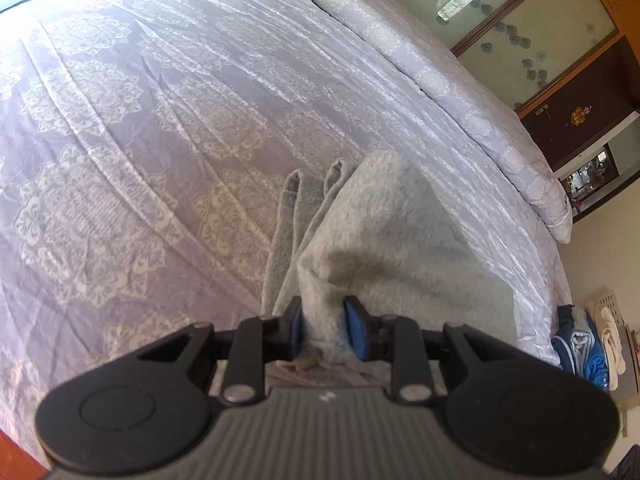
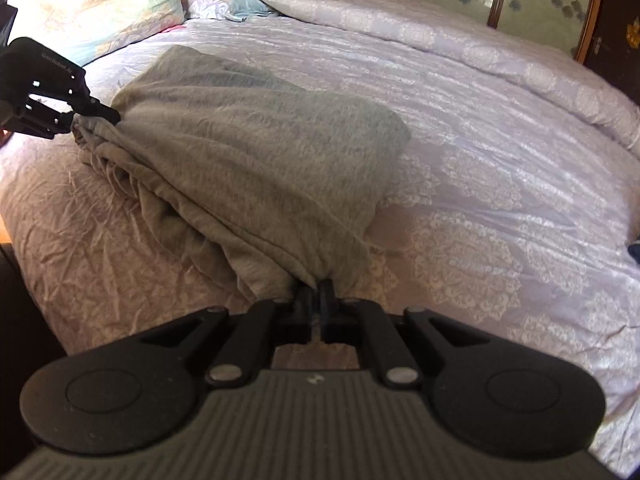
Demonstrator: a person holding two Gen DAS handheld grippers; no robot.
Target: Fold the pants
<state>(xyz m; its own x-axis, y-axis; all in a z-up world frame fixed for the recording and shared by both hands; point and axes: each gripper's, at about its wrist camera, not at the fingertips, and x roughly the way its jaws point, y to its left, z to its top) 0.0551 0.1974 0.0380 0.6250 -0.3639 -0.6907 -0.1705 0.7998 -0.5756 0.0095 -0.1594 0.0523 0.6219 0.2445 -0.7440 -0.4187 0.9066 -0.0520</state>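
Grey pants (image 2: 248, 140) lie folded over on the lilac patterned bedspread (image 2: 500, 184). My right gripper (image 2: 320, 286) is shut on the near corner of the pants and lifts its edge. My left gripper (image 2: 94, 114) is shut on the far left corner, as the right wrist view shows. In the left wrist view the left gripper (image 1: 323, 316) pinches bunched grey fabric of the pants (image 1: 384, 232) between its blue pads (image 1: 356, 332). Two pant-leg ends (image 1: 316, 184) stick out beyond the fold.
A rolled lilac quilt (image 2: 460, 36) lies along the far side of the bed. Pillows (image 2: 92, 4) sit at the headboard. A wardrobe with patterned glass doors (image 1: 500, 16) stands behind. Blue and white laundry (image 1: 584, 352) sits beside the bed.
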